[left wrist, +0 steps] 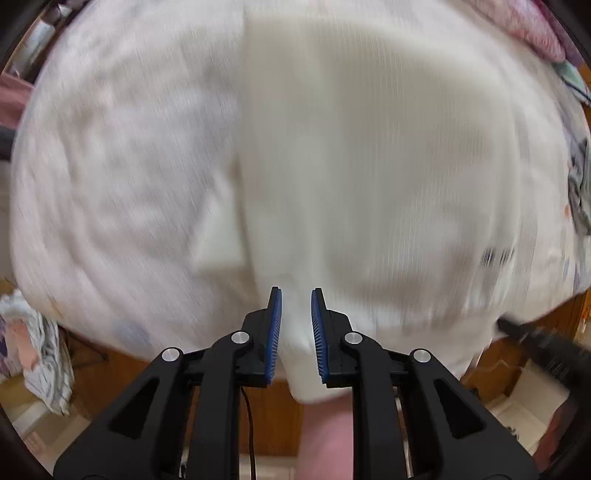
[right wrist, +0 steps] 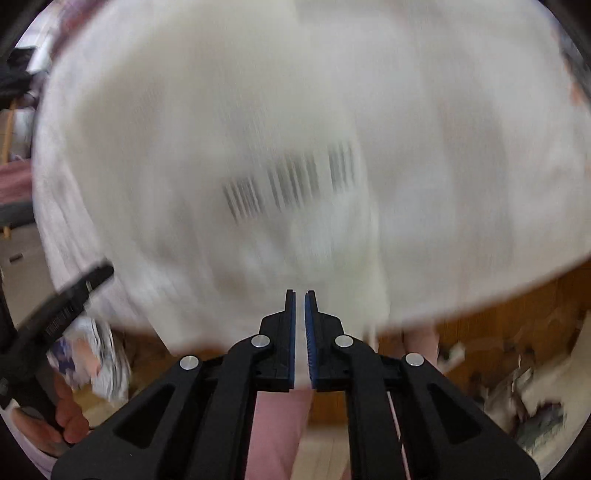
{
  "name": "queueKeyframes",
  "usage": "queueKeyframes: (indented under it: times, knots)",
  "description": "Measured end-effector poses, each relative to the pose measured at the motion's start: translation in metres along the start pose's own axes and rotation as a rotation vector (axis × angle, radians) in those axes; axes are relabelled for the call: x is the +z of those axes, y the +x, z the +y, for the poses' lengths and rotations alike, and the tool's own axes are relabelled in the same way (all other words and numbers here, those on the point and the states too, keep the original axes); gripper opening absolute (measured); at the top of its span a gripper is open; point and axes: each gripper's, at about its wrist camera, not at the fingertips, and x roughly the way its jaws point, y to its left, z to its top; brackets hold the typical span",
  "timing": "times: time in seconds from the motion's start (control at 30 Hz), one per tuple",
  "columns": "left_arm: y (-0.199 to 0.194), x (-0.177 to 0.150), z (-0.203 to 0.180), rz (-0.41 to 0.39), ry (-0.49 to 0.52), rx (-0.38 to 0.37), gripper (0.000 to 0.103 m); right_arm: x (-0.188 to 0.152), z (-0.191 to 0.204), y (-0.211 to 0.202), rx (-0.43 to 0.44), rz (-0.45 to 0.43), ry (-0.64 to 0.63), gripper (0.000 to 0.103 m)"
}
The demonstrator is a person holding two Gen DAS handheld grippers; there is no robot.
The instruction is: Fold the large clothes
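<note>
A large white ribbed garment (left wrist: 332, 166) lies spread on a pale bedsheet (left wrist: 110, 155), blurred by motion. Its near hem hangs between the pads of my left gripper (left wrist: 296, 295), whose jaws stand a little apart with the cloth between them. In the right wrist view the same white garment (right wrist: 295, 129) fills the frame and shows a dark striped print (right wrist: 291, 184). My right gripper (right wrist: 300, 295) is nearly closed with a thin fold of the white cloth between its pads. The left gripper's body (right wrist: 55, 317) shows at the left edge, held by a hand.
A wooden bed frame (left wrist: 266, 413) runs below the sheet. Patterned clothes (left wrist: 40, 354) hang at the lower left. Pink and floral fabrics (left wrist: 535, 33) lie at the far right of the bed. Clutter (right wrist: 524, 402) lies on the floor at the lower right.
</note>
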Motion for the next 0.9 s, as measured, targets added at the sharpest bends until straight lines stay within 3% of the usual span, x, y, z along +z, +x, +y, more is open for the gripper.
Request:
queueKeyframes:
  times: [0.17,0.27,0.33,0.4,0.53,0.63,0.67,0.73,0.8,0.9]
  knots:
    - [-0.020,0.079,0.008,-0.116,-0.042,-0.011,0.018,0.084,0.014,-0.041,0.056,-0.180,0.024,0.007]
    - [-0.008,0.127,0.004,-0.132,-0.055,-0.025,0.018,0.124,0.023,-0.031,0.094,-0.179,0.045,0.007]
    - [0.025,0.151,0.003,-0.065,-0.045,-0.008,0.020,0.151,0.023,0.002,0.081,-0.093,0.117,0.005]
    - [0.064,0.169,-0.001,0.006,-0.049,0.033,0.019,0.163,0.017,0.037,0.102,-0.031,0.214,0.004]
    - [0.077,0.189,-0.016,0.016,-0.002,0.105,0.020,0.175,0.022,0.055,0.086,0.027,0.233,0.002]
    - [0.064,0.196,-0.014,0.062,0.009,0.097,0.020,0.173,0.034,0.033,0.042,0.043,0.188,0.004]
    - [0.055,0.196,-0.012,0.057,0.007,0.094,0.020,0.173,0.038,0.022,0.057,0.022,0.181,0.008]
    - [0.042,0.203,-0.007,0.022,-0.009,0.084,0.023,0.173,0.040,0.007,0.044,-0.031,0.152,0.007]
    - [0.046,0.211,-0.004,0.019,-0.046,0.069,0.025,0.176,0.036,0.022,0.042,-0.005,0.161,0.005]
    - [0.078,0.226,0.003,0.094,-0.157,0.033,0.029,0.185,0.033,0.041,0.049,0.014,0.212,0.004]
